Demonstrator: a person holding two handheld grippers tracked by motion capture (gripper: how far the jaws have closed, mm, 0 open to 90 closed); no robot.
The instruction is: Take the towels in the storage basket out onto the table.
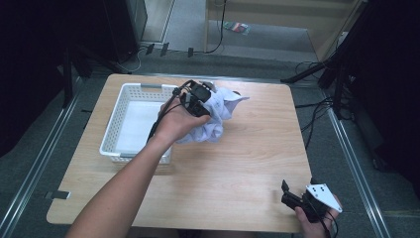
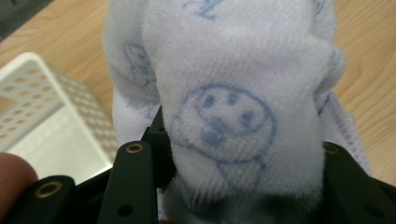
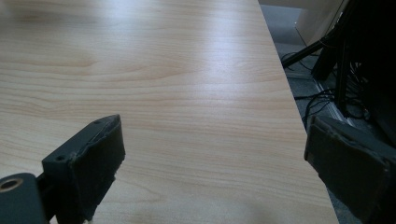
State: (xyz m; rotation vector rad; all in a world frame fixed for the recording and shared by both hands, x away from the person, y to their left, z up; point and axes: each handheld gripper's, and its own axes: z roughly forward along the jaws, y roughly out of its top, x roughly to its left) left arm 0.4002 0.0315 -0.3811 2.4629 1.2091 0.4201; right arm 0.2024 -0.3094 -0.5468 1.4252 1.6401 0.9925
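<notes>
Gripping a bunched white cloth (image 1: 218, 111), the left gripper (image 1: 198, 99) hangs above the table (image 1: 247, 158) just right of a white basket (image 1: 130, 120). The high view shows the cloth lifted, its folds hanging below and to the right of the gripper, beside the basket's right wall near the far side of the table. In the left gripper view the cloth (image 2: 233, 107) is squeezed between the two black jaws, which press on it from either side; its weave is printed with blue line drawings, one of them a round smiling face. Behind it on the left lies a corner of the perforated basket (image 2: 51, 116), and wood grain shows on both sides.

The left hand (image 1: 176, 124) wraps the gripper, with the bare forearm reaching in from the near left.

At the near right corner of the table the right gripper (image 1: 292, 196) rests low in the right hand (image 1: 314, 223), a grey plate on top. Its jaws stand wide apart with nothing between them; in the right gripper view they frame bare table (image 3: 187, 93) and the table's right edge, with dark cables on the floor beyond.
</notes>
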